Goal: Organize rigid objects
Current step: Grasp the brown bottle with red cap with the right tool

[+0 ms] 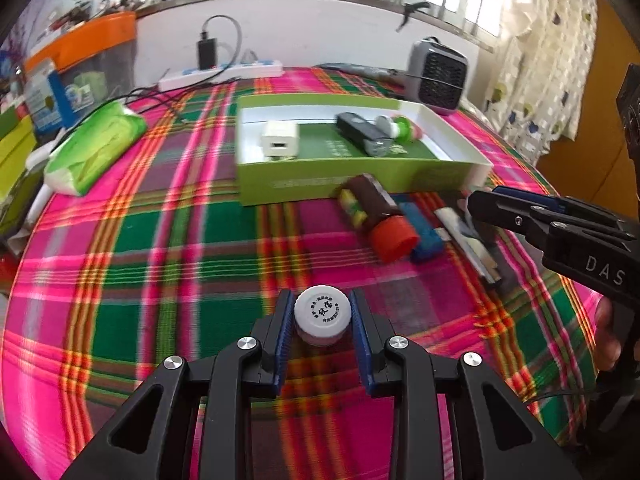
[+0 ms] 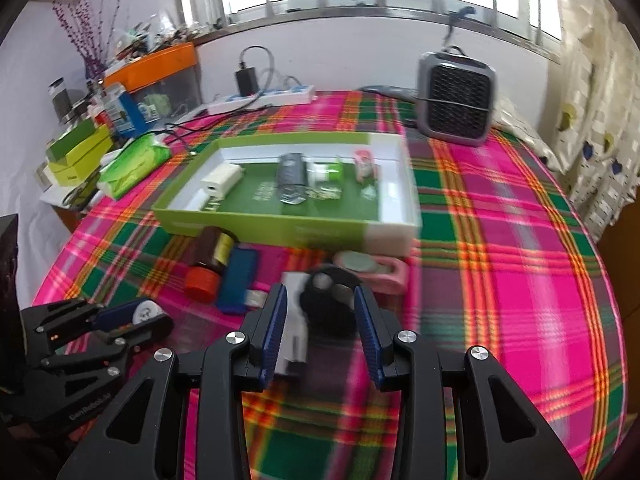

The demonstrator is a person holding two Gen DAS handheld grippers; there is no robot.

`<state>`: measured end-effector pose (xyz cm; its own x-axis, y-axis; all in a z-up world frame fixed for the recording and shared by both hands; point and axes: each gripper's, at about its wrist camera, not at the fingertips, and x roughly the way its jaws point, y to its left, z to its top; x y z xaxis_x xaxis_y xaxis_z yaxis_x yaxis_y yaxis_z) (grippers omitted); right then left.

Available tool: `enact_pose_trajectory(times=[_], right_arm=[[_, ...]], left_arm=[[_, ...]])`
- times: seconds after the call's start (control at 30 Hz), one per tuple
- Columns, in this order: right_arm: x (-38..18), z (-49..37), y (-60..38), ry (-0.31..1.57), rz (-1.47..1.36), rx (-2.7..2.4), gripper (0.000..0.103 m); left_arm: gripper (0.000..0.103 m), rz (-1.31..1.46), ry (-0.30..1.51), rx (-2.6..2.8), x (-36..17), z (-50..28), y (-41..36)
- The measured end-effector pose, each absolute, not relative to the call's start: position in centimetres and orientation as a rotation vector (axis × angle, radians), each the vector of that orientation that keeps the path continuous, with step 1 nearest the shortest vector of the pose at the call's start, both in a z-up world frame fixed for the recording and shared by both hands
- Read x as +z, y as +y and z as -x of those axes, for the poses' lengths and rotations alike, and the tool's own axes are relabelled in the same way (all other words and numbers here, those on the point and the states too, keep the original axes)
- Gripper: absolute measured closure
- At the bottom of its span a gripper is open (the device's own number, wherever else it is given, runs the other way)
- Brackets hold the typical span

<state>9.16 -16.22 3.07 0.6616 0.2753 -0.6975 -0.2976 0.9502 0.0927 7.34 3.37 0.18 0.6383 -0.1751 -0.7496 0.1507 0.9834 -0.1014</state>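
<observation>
- The left gripper has its blue-padded fingers clamped on a small bottle with a white cap; the cap faces the camera and the pads press on both of its sides, above the plaid cloth that covers the table.
- The right gripper has its fingers closed around a black, rounded object; the picture is smeared there, so what the object is cannot be told, though the pads seem to hold it on both sides.
- A green open box sits toward the far middle of the table. Inside it lie a white charger block, a dark flat device and a small green and white item.
- Just in front of the box, on the cloth, a brown bottle with a red cap lies on its side, touching a blue rectangular object beside it.
- A white and silver flat piece lies to the right of the blue one, partly under the right gripper in the left wrist view.
- In the right wrist view a pink object lies near the box's front right corner.
- A green tissue pack rests to the left of the box, a white power strip lies by the wall, and a grey fan stands at the far right.
</observation>
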Motion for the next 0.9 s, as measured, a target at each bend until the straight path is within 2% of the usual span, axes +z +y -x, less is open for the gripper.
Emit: enact_pose_trajectory(times=[0.37,0.9], right_arm=[[2.8,-10.7,-10.8,0.804,0.037,0.464,0.067],[1.4,-12.4,-7.9,0.852,0.087,0.495,0.067]], left_arm=[[0.076,0.077,0.857,-0.137,0.1,-7.9,6.7],[0.076,0.094,0.858,-0.153,0.1,-8.0,7.2]])
